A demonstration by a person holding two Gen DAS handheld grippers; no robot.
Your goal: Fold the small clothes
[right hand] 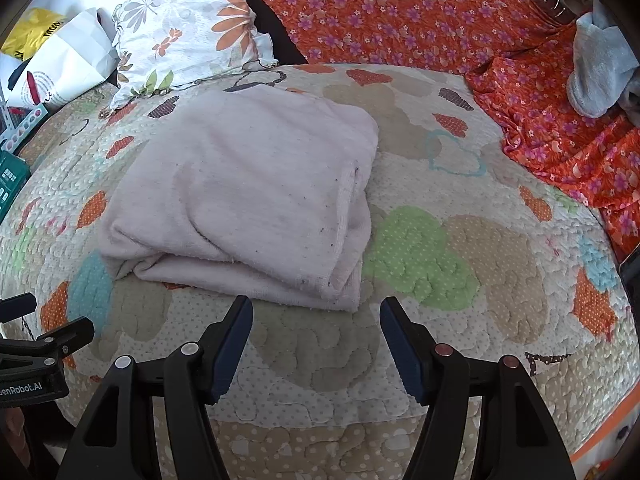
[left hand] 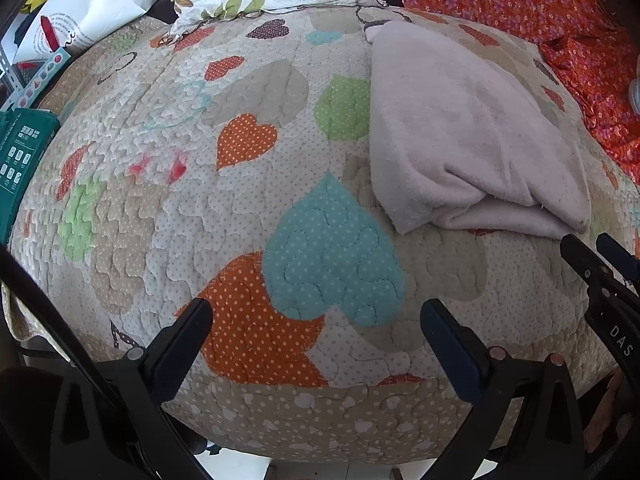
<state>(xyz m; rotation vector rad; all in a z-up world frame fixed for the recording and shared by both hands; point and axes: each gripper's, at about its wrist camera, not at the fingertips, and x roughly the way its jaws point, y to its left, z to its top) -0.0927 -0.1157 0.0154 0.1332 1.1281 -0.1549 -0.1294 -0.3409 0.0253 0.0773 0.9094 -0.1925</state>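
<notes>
A pale pink towel-like cloth (right hand: 248,196) lies folded into a thick stack on the heart-patterned quilt (right hand: 460,264). In the left wrist view the cloth (left hand: 464,132) sits at the right. My right gripper (right hand: 316,312) is open and empty, just in front of the cloth's near edge. My left gripper (left hand: 316,316) is open and empty, over bare quilt (left hand: 248,208) to the left of the cloth. The right gripper's tips (left hand: 600,252) show at the right edge of the left wrist view, and the left gripper (right hand: 44,320) shows at the left edge of the right wrist view.
A floral pillow (right hand: 184,32) lies behind the cloth. An orange flowered sheet (right hand: 440,12) covers the back and right. A grey-blue garment (right hand: 600,68) lies at far right. A white paper bag (left hand: 88,12) and a green box (left hand: 20,160) sit at the left.
</notes>
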